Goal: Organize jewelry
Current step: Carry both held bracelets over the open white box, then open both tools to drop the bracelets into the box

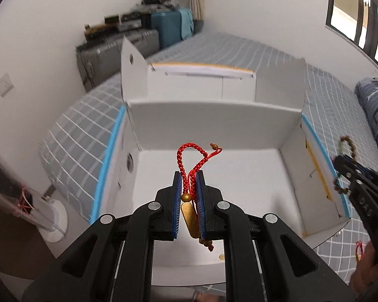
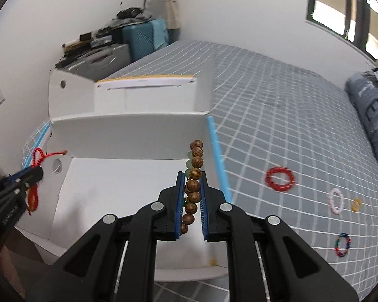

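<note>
Left gripper pinches a red braided cord bracelet above the open white box; right gripper clamps a wooden bead bracelet near the box's right edge. Both hang over a grey checked bed by white walls; suitcases stand at the far corner.

Your left gripper hangs over the open white cardboard box with the red braided cord bracelet clamped between its pads. To its right, over the box's right wall, your right gripper pinches the brown wooden bead bracelet. The box sits on the grey checked bedspread. Right of it on the spread lie a red bead ring, a pink bead ring and, nearer, a multicoloured bead ring. Suitcases stand beyond the bed's far end.
</note>
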Demonstrator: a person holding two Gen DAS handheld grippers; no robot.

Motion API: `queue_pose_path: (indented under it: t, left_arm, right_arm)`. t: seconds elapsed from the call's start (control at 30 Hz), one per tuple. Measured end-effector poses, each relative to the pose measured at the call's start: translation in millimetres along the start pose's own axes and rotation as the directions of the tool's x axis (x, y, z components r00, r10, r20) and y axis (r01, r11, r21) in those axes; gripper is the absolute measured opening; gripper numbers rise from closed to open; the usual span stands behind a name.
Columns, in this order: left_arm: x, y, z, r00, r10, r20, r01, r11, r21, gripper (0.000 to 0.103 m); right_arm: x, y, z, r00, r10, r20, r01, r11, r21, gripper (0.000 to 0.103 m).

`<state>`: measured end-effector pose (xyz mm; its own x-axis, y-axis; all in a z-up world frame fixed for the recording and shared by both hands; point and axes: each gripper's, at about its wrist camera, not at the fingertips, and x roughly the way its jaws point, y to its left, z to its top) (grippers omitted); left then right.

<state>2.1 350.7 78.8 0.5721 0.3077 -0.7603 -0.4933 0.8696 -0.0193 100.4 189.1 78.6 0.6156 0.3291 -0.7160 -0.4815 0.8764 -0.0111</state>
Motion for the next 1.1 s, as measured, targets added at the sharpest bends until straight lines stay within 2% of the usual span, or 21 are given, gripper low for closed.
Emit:
queue_pose_path:
  t: [0.27,0.5,0.63,0.83,0.87,0.9,0.97,1.03,1.1]
  left_arm:
    - [31,7,-5,0.996,0.008,-0.086,-0.008,1.000,-0.002,0.011]
    - [59,8,-9,0.985,0.021,-0.169,-0.023,1.000,-0.006,0.011]
    - [67,5,-11,0.980,0.025,-0.200,-0.026,1.000,-0.003,0.012]
    - [68,8,-11,0.978,0.036,-0.204,-0.040,0.999,-0.013,0.016]
    - [67,8,-10,0.978,0.034,-0.204,-0.038,0.999,-0.017,0.019]
    - [66,8,-10,0.979,0.026,-0.203,-0.030,0.999,-0.020,0.023]
    - [63,6,-10,0.981,0.018,-0.194,-0.022,1.000,-0.019,0.038]
    - [59,6,-10,0.983,0.017,-0.183,-0.021,1.000,-0.022,0.049]
    - [54,7,-9,0.985,0.028,-0.168,-0.032,0.999,-0.022,0.055]
  right_arm:
    - [40,12,-3,0.995,0.002,-0.105,-0.002,1.000,0.005,0.011]
    - [76,13,-7,0.973,0.010,-0.231,-0.008,1.000,0.010,0.011]
    - [82,14,-11,0.966,0.011,-0.260,-0.011,1.000,0.004,0.011]
    - [83,15,-11,0.960,0.023,-0.278,-0.023,1.000,0.004,0.012]
    - [82,16,-11,0.960,0.025,-0.281,-0.026,1.000,0.002,0.012]
    - [82,17,-11,0.959,0.031,-0.283,-0.033,0.999,-0.001,0.016]
    - [80,18,-11,0.958,0.046,-0.282,-0.048,0.999,-0.001,0.026]
    - [75,18,-10,0.961,0.050,-0.272,-0.051,0.999,0.003,0.037]
    - [72,18,-9,0.962,0.054,-0.266,-0.054,0.999,0.007,0.047]
